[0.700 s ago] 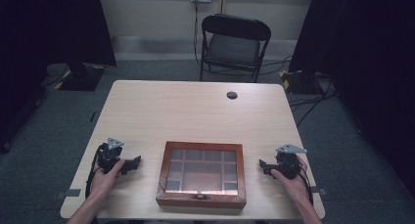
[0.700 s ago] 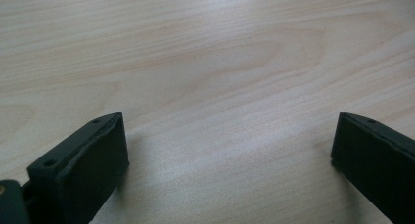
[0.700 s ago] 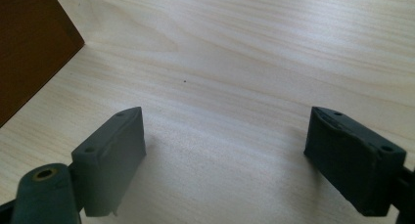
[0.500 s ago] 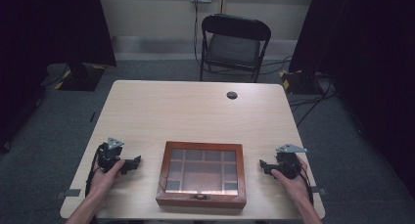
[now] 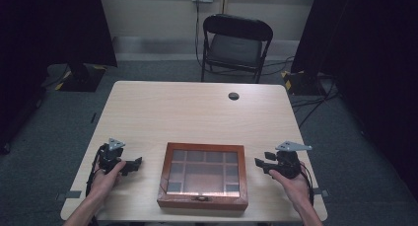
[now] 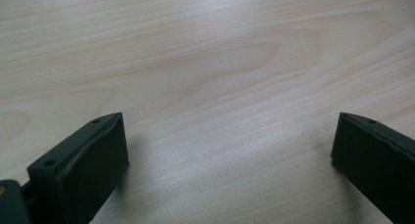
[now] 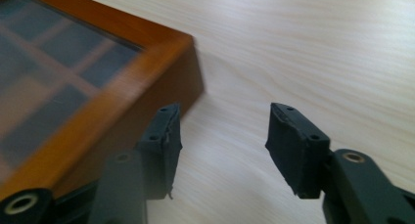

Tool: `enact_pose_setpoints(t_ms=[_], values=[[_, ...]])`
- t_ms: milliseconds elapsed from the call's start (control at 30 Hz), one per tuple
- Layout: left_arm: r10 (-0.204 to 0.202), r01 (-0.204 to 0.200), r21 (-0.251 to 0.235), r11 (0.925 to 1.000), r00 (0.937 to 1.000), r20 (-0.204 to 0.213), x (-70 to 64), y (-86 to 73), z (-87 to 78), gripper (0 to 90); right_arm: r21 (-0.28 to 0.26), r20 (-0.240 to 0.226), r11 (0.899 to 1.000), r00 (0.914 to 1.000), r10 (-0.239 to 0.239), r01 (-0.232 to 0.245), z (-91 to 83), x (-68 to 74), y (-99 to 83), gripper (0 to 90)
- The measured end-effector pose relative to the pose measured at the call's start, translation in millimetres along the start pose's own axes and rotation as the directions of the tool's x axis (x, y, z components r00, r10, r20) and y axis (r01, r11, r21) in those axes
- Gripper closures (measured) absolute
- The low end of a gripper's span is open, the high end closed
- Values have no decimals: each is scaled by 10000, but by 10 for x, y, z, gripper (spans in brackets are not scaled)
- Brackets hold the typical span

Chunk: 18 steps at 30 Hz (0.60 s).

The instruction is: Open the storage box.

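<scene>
High view: wooden box (image 5: 203, 175) with glass grid lid sits lower centre of the bench (image 5: 197, 112), closed. Left tool (image 5: 134, 165) lower left, right tool (image 5: 261, 163) lower right, each in a hand, box between them, touching neither. Chair (image 5: 235, 43) at top.

Left gripper view: jaws wide apart over bare bench grain.

Right gripper view: jaws apart, empty; box corner upper left, just beside the left jaw.
</scene>
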<state>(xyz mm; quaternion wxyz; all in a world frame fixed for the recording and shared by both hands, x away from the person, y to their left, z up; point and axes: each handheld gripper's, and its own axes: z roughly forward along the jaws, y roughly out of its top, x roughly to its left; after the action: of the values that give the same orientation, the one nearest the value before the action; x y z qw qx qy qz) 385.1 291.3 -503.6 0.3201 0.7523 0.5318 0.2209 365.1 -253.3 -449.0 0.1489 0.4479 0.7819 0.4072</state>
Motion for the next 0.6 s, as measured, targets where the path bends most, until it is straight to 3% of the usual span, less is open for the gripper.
enact_pose_setpoints(t_ms=[167,267,300,367,400,433,467,500,600], values=[[161,-161,8,9999,9998,141,18,8,5,0,-285,-849,9985,9951,-498,476,-76,189,126,521],[173,-173,8,9998,9997,151,19,8,6,0,-470,-1340,9958,9874,-842,785,-95,331,200,546],[172,-172,6,9999,9997,150,19,8,6,0,-512,-1692,9940,9801,-1037,964,-92,439,237,564],[171,-171,6,9999,9997,149,19,8,6,0,-532,-1835,9927,9761,-1167,1086,-83,493,251,570],[171,-171,8,9999,9997,150,19,8,6,0,-521,-2017,9914,9710,-1284,1202,-72,551,262,578],[171,-171,8,9999,9997,151,19,8,6,0,-471,-2408,9885,9588,-1509,1437,-44,668,280,585],[168,-169,7,9999,9997,150,19,8,6,0,-471,-2408,9885,9588,-1509,1437,-44,668,280,596],[172,-172,7,9999,9997,149,19,8,6,0,-433,-2599,9867,9518,-1627,1569,-31,730,285,608],[171,-171,8,9999,9997,151,19,8,6,0,-345,-3267,9803,9248,-1949,1944,30,917,285,649]])
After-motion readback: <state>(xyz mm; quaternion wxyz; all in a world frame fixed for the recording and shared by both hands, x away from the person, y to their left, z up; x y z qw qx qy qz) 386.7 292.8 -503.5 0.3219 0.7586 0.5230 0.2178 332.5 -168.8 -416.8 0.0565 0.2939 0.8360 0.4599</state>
